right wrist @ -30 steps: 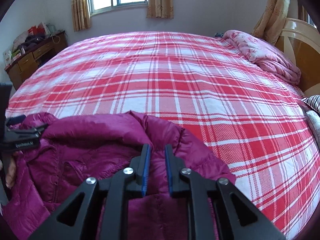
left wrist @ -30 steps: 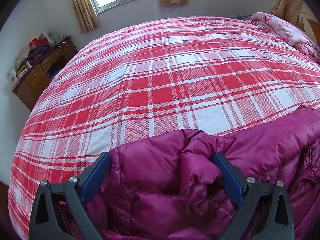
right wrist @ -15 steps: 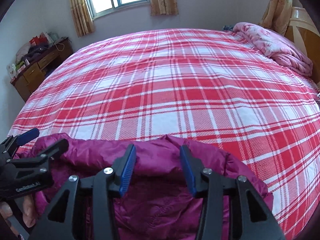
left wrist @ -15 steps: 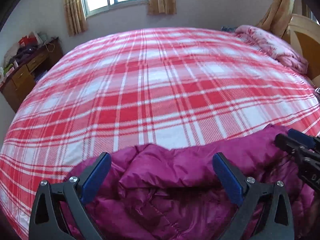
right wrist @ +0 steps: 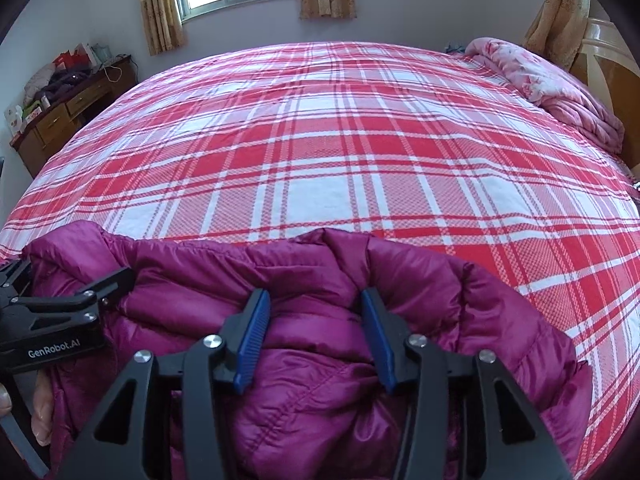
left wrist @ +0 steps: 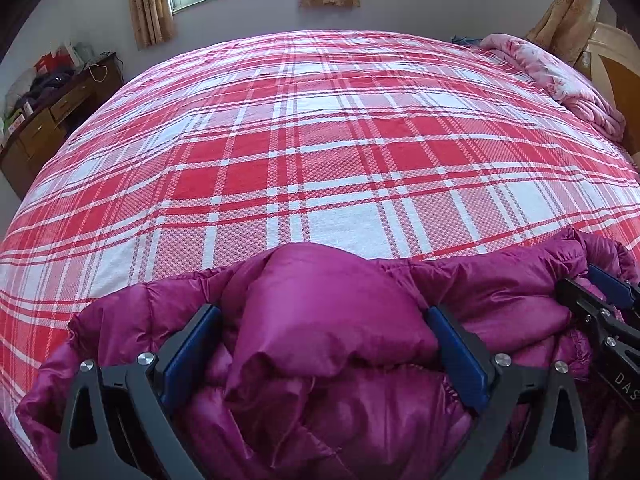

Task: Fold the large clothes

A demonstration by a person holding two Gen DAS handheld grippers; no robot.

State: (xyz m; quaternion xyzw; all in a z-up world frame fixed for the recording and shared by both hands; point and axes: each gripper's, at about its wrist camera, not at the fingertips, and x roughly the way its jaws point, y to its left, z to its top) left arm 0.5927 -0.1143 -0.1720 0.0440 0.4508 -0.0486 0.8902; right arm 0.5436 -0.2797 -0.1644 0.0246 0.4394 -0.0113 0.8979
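A magenta puffer jacket [left wrist: 500,292] lies bunched at the near edge of the red plaid bed [left wrist: 320,140]. My left gripper [left wrist: 322,310] stands wide open over it, a puffy fold bulging up between its blue pads. In the right wrist view the jacket [right wrist: 460,300] spreads below my right gripper [right wrist: 314,294], whose jaws stand apart with quilted fabric lying between them, not pinched. Each gripper shows in the other's view: the right gripper [left wrist: 580,280] at the right edge, the left gripper [right wrist: 76,276] at the left edge, held by a hand [right wrist: 40,408].
The plaid cover [right wrist: 340,140] stretches flat to the far wall under a window. A pink quilt [right wrist: 560,88] is bundled at the far right beside the headboard [right wrist: 608,52]. A cluttered wooden desk [right wrist: 60,120] stands left of the bed.
The right jaws, nearly shut on a jacket fold a second ago, have parted and let it go. Both grippers have sunk toward the jacket, which now lies lower and flatter.
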